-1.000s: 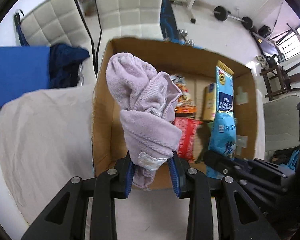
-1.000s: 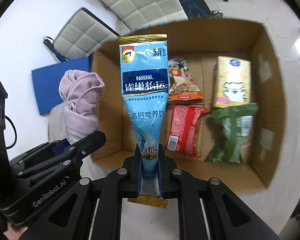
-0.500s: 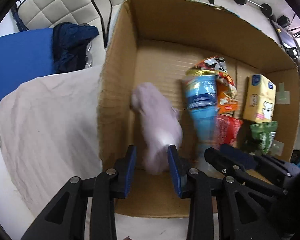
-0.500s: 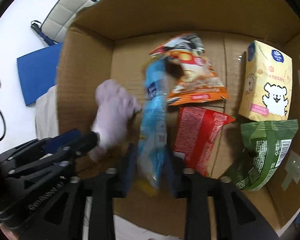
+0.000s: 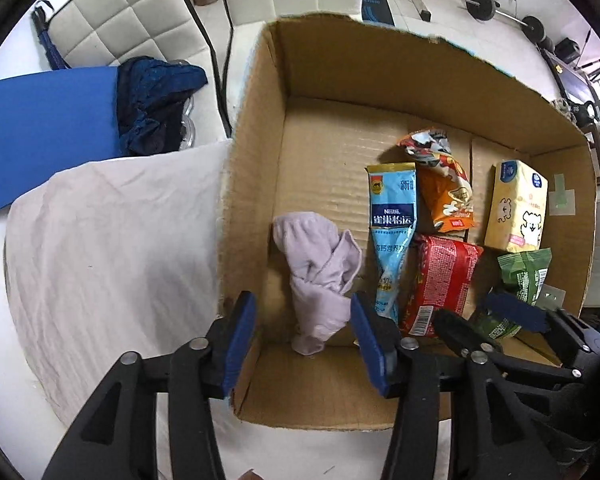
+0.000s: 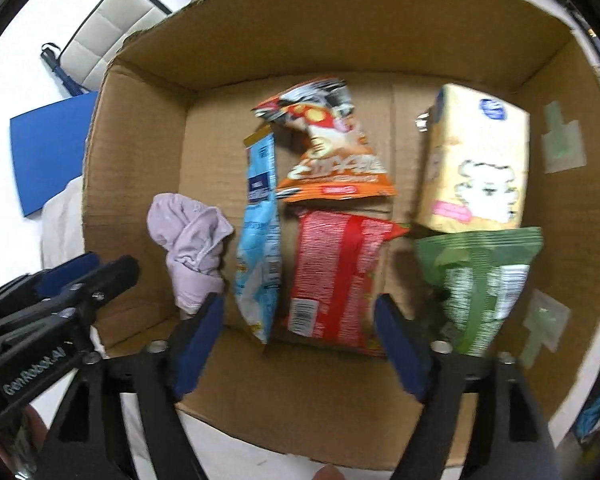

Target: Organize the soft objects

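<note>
A lilac cloth [image 5: 318, 268] lies crumpled on the floor of the cardboard box [image 5: 260, 128], near its left wall. It also shows in the right wrist view [image 6: 192, 248]. A blue Nestle pouch [image 5: 392, 236] lies right of it, also seen in the right wrist view [image 6: 260, 240]. My left gripper [image 5: 302, 332] is open above the cloth, which is free between the fingers. My right gripper [image 6: 300, 336] is open above the pouch and a red packet [image 6: 336, 276], holding nothing.
The box [image 6: 140, 128] also holds an orange snack bag [image 5: 444, 184], a yellow tissue pack [image 5: 516, 208] and a green bag [image 5: 524, 276]. A beige cloth [image 5: 112, 256] covers the table left of the box. A blue pad [image 5: 40, 128], dark garment [image 5: 152, 100] and white chairs [image 5: 140, 12] stand behind.
Both grippers opened. The lilac cloth dropped from the left gripper and the blue pouch from the right gripper into the box, where they now lie.
</note>
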